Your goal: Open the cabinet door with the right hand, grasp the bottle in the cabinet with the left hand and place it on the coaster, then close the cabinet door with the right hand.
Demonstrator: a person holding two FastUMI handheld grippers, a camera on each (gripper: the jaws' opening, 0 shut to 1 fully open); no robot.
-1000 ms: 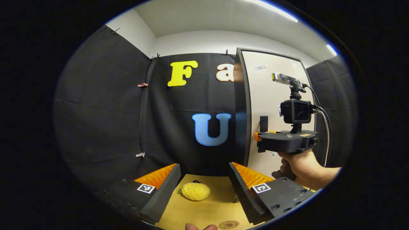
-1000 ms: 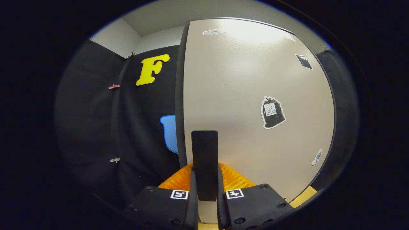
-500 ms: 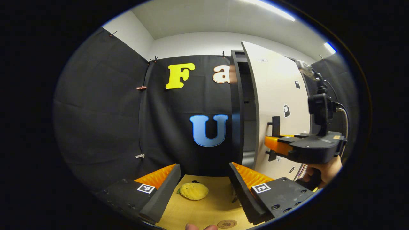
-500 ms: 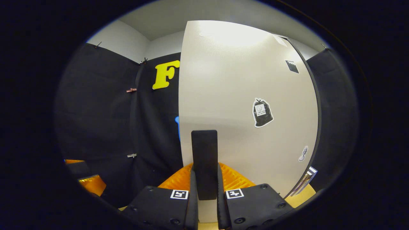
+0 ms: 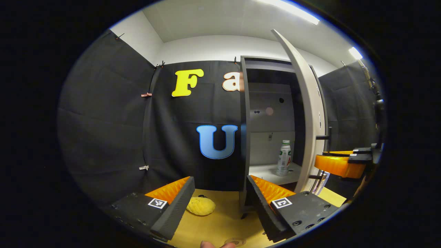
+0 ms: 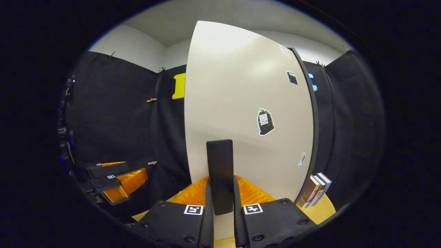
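White bottle (image 5: 284, 157) stands on the cabinet shelf beyond the left gripper (image 5: 220, 193), whose fingers are wide, ready to reach. Right gripper (image 6: 221, 206) fingers pinch the door handle (image 6: 219, 175), swinging the door (image 6: 241, 103) open.

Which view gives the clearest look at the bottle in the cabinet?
The left gripper view: the bottle stands upright on the cabinet shelf, seen through the open doorway. In the right gripper view, the outer face of the cabinet door stands in front, with the right claw shut on its handle.
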